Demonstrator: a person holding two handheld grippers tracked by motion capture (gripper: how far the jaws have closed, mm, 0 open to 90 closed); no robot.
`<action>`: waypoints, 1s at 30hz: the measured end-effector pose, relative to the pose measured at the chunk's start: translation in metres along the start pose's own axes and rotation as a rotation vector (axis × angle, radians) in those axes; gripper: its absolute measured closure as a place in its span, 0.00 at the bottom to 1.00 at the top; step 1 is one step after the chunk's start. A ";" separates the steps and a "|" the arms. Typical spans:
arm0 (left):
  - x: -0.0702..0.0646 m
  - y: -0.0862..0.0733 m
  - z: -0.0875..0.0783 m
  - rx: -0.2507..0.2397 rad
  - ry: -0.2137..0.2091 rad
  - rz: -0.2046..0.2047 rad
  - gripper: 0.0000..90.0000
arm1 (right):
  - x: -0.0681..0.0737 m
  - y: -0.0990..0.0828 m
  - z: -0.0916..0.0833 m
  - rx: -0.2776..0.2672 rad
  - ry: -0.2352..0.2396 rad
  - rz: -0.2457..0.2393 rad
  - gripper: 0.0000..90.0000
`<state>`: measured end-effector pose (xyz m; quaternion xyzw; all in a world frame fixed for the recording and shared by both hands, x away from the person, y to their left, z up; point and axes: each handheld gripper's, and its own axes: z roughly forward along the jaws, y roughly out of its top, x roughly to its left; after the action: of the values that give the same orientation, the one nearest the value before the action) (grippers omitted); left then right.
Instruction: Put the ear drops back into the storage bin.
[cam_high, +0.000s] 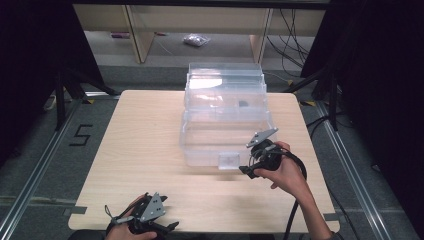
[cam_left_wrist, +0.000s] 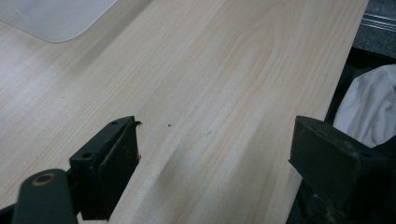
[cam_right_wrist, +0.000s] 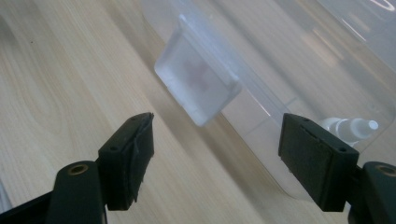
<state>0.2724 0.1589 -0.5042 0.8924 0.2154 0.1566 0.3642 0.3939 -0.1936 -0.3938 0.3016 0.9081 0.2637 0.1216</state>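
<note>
1. At the left near edge of the bench (cam_high: 145, 150), the left hand-held gripper (cam_high: 150, 220) rests low with its jaws spread wide and nothing between them; in the left gripper view they frame only bare wood, with a white cloth (cam_left_wrist: 369, 107) past the bench edge.
2. In the middle stands a clear plastic box (cam_high: 225, 125), its lid (cam_high: 225, 75) standing upright at the far side. The box is plainly already open, and a frosted latch tab (cam_high: 230, 161) hangs from its front wall.
3. Inside the box, the right gripper view shows a small white bottle (cam_right_wrist: 350, 127) lying on the floor near the front wall; a dark small thing (cam_high: 243, 104) sits farther back, too small to identify.
4. At the right, the right hand-held gripper (cam_high: 248, 170) hovers just beside the front right of the box, near the latch tab (cam_right_wrist: 198, 84). Its jaws stand wide and hold nothing.
5. My reading: the opening is done, but nothing has been taken out or put in yet. The right hand-held gripper seems to be lining up on the front wall or tab, so the main handling is still ahead.
</note>
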 end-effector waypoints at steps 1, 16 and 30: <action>0.000 0.000 0.000 0.000 0.000 0.000 0.17 | 0.000 0.000 0.000 0.000 0.000 0.000 0.30; 0.000 0.000 0.000 -0.001 -0.001 0.000 0.17 | 0.012 -0.004 0.005 -0.029 0.000 -0.017 0.28; 0.000 0.000 0.000 -0.004 -0.003 -0.004 0.17 | 0.028 -0.009 0.015 -0.032 0.002 -0.021 0.27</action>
<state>0.2723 0.1590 -0.5042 0.8914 0.2163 0.1552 0.3667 0.3732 -0.1769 -0.4133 0.2898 0.9071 0.2770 0.1283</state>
